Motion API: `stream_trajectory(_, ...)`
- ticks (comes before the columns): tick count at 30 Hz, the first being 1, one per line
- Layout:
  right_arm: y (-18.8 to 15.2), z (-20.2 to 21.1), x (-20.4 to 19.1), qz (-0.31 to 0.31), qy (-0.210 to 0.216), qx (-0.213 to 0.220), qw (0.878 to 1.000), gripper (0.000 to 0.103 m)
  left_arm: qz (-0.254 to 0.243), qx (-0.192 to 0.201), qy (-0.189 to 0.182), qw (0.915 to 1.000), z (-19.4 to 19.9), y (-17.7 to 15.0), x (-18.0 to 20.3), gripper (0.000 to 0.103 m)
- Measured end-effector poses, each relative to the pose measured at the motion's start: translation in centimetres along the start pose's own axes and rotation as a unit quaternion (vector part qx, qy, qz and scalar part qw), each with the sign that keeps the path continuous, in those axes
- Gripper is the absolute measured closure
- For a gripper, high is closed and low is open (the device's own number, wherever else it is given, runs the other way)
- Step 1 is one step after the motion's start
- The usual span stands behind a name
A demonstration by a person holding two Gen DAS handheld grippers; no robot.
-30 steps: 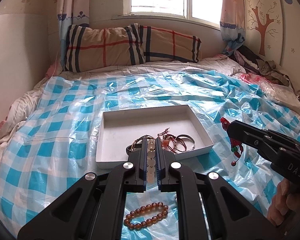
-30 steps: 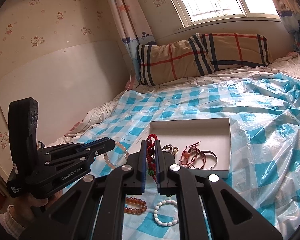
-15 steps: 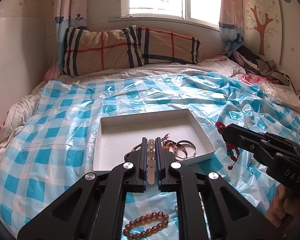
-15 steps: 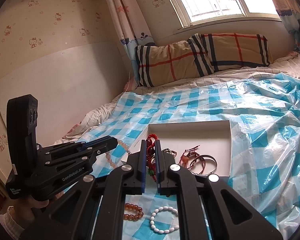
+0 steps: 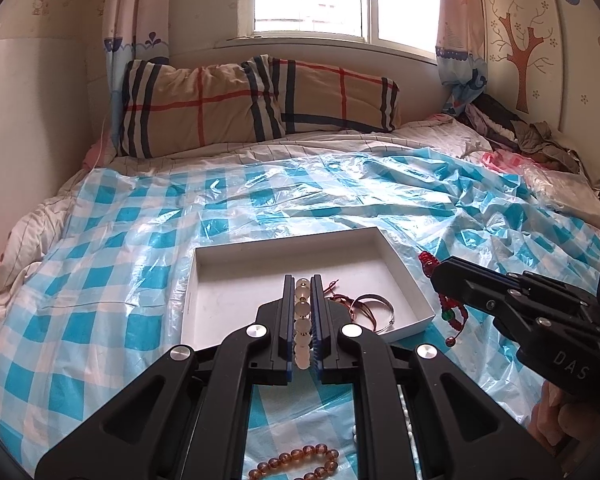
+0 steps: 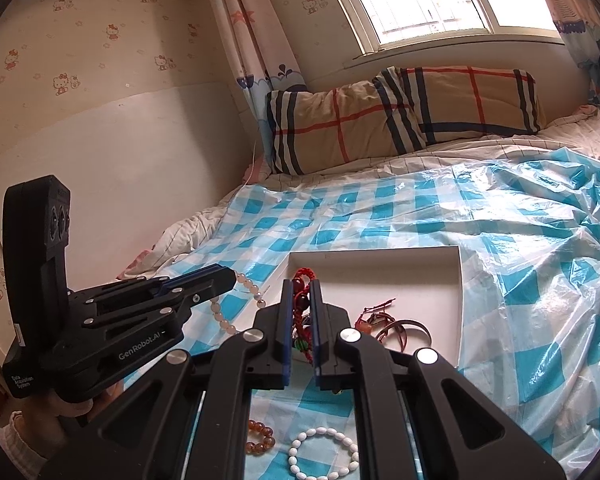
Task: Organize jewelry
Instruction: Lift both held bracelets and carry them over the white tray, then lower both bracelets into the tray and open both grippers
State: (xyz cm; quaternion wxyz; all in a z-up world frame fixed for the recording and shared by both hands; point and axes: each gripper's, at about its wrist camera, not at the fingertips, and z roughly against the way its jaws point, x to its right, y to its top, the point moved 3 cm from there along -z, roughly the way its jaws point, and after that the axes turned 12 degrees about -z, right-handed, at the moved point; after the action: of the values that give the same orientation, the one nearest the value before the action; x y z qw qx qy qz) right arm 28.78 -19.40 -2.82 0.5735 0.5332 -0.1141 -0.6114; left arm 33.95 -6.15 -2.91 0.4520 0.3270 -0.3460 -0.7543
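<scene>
Both grippers loaded, carrying bracelets toward the box.
Bottom of frame: amber bead bracelet (image 5: 296,466) and white bead bracelet (image 6: 323,454) lie on the checked plastic sheet (image 5: 100,280), not yet picked. Our left gripper (image 5: 302,320) is clamped on a pale bead bracelet (image 5: 302,322), our right gripper (image 6: 300,316) on a red cord bracelet (image 6: 302,312), both held off the sheet for the drop. Since a second ago, both sit nearer over the white box (image 5: 404,280), which holds bangles (image 5: 374,312).

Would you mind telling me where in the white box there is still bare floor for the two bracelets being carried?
The white box is bare across its far half and its left side, up to the far wall. The near right corner is crowded: metal bangles and a red cord piece lie there. The left gripper holds the pale bead bracelet; the right gripper holds the red bracelet.
</scene>
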Motion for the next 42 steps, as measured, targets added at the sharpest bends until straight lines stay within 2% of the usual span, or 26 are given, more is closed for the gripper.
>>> stream_trajectory(12,0.8,-3.0,1.5,0.003,-0.014,0.002,1.0,0.094,-0.007,0.014,-0.003,0.9999,-2.6,1.3,0.1,0.096)
stream_trajectory(25,0.6,-6.0,2.5,0.022,-0.035,0.001,0.999,0.094,0.003,0.014,0.008,0.9999,-5.5,1.1,-0.5,0.096)
stream_trajectory(28,0.3,-7.0,2.8,0.028,-0.044,0.0,0.999,0.094,0.008,0.004,0.013,0.9999,-6.8,0.8,-0.8,0.096)
stream_trajectory(30,0.2,-7.9,3.3,0.03,-0.057,-0.006,0.998,0.091,0.012,-0.017,0.016,0.9997,-8.2,0.2,-1.1,0.096)
stream_trajectory(31,0.1,-8.3,3.5,0.029,-0.063,-0.009,0.998,0.076,0.011,-0.031,0.019,0.9993,-9.0,-0.1,-1.2,0.095)
stream_trajectory(32,0.1,-8.5,3.7,0.029,-0.066,-0.008,0.997,0.068,0.011,-0.047,0.022,0.9986,-9.7,-0.4,-1.4,0.095)
stream_trajectory(34,0.0,-8.4,3.9,0.029,-0.067,-0.011,0.997,0.068,0.014,-0.061,0.029,0.9976,-10.2,-1.1,-1.6,0.091)
stream_trajectory(37,0.1,-8.3,3.9,0.03,-0.067,-0.009,0.997,0.068,0.014,-0.061,0.036,0.9974,-9.9,-1.5,-1.8,0.085)
stream_trajectory(42,-0.6,-7.0,3.7,0.031,-0.063,-0.017,0.997,0.068,0.009,-0.058,0.036,0.9976,-9.0,-1.4,-1.6,0.081)
